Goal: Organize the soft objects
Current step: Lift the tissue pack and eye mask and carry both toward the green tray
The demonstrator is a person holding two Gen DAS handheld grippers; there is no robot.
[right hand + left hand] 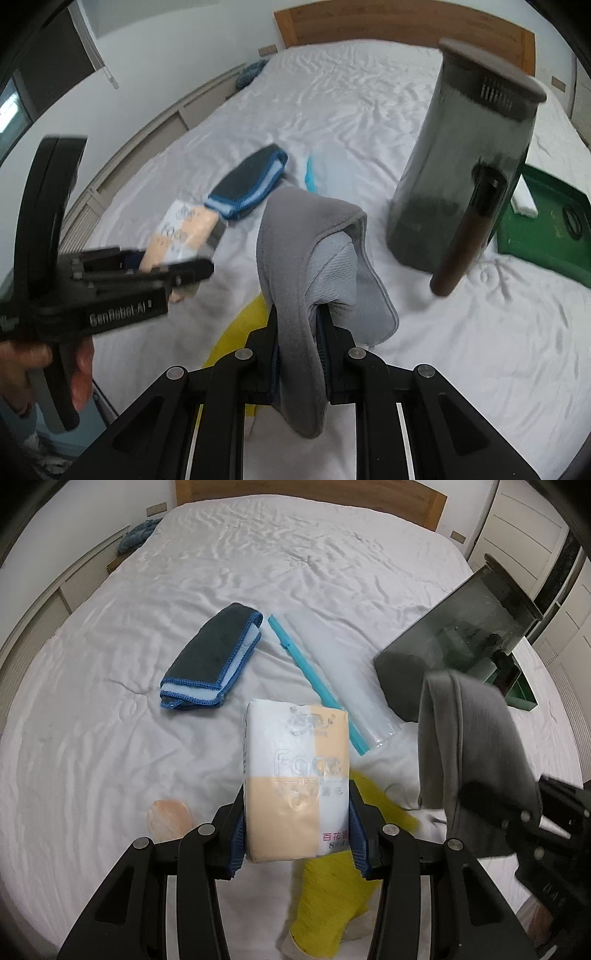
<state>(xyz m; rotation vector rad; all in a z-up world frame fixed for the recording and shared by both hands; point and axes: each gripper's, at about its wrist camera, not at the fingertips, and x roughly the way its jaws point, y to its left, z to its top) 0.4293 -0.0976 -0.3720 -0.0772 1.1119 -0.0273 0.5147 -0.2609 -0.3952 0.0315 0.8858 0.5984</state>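
Note:
My left gripper (295, 823) is shut on a pack of facial tissues (295, 775), white and peach, held above the white bed; the same pack (184, 236) shows in the right wrist view between the left gripper's fingers. My right gripper (299, 332) is shut on a folded grey cloth (310, 258), which drapes over the fingers and also hangs at the right of the left wrist view as the grey cloth (476, 746). A folded dark towel with blue trim (210, 661) lies on the bed ahead. Beside it lies a clear zip bag with a turquoise slider (332, 672).
A dark grey bin with a lid (461, 155) stands on the bed at the right, a green tray (546, 229) behind it. A yellow cloth (332, 897) lies below the left gripper, a small peach round object (168, 818) to its left. A wooden headboard (306, 494) closes the far end.

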